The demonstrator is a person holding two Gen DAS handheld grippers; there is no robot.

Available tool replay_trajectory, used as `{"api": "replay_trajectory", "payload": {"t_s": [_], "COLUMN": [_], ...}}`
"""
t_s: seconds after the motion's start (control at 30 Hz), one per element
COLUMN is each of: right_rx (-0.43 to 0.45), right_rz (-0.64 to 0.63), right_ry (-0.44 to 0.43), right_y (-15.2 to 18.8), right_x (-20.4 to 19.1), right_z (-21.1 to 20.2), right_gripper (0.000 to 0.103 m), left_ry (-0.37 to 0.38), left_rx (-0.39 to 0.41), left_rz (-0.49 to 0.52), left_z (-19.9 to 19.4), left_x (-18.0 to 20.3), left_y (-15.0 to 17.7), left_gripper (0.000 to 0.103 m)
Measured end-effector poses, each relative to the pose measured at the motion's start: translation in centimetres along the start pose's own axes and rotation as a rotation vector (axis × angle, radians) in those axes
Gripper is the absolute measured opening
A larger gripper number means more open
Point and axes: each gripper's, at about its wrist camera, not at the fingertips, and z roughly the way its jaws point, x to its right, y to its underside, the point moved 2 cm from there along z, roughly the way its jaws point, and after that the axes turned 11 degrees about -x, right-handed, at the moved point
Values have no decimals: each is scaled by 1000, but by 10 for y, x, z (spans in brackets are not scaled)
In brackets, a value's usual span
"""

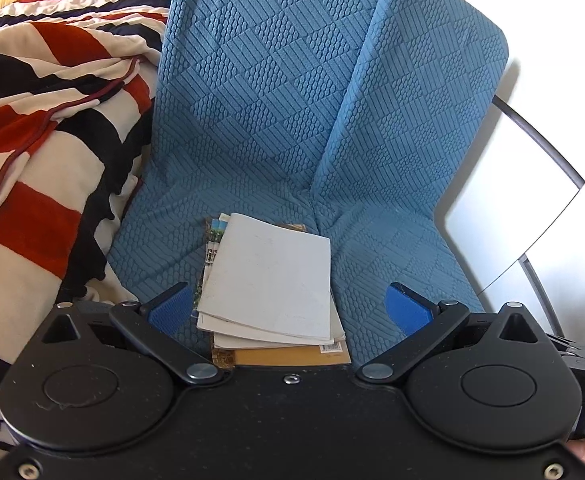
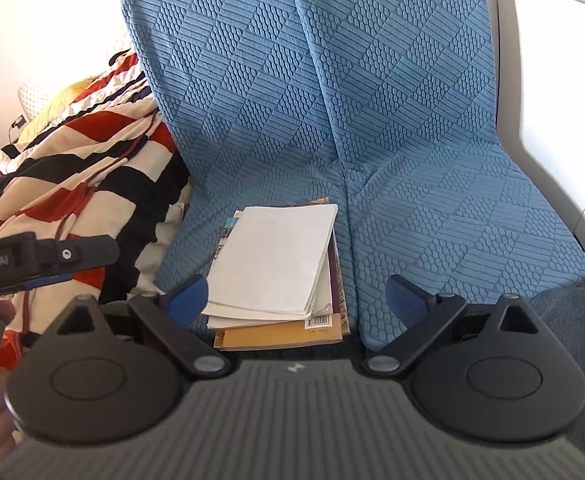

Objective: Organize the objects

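On the blue quilted sofa cover (image 1: 252,120), a loose stack of books and booklets (image 1: 272,288) is lying on the seat, just left of the crease where two cushions meet. A white booklet (image 2: 276,260) is sitting on top, slightly askew, with coloured page edges showing at its left side. Under it a yellow-brown book (image 2: 276,336) is sticking out toward you, a barcode label at its near right corner.

Your left gripper (image 1: 290,308) is hovering low over the near end of the stack, its jaws spread wide. The blue pads (image 1: 170,312) are sitting either side of the stack, the left one just beside the paper edge, the right one well clear over the sofa cover. It is grasping nothing.

Your right gripper (image 2: 296,294) is likewise spread wide and grasping nothing, its blue pads (image 2: 188,294) flanking the near end of the same stack without touching it. In the right wrist view the left tool's black body is showing at the far left edge.

A striped blanket (image 1: 44,140) in red, black and cream is lying bunched beside the sofa cover on the left, well apart from the stack
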Motion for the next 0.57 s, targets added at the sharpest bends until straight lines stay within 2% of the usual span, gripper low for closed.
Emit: {"api": "replay_trajectory", "payload": {"t_s": [0.57], "right_rx": [-3], "right_rz": [14], "right_ry": [0], "right_y": [0], "right_x": [1], "right_z": [2], "right_gripper": [97], "left_ry": [1], "left_rx": [-4], "left_rz": [10], "left_z": [2], "left_x": [4], "left_y": [4], "left_gripper": [102]}}
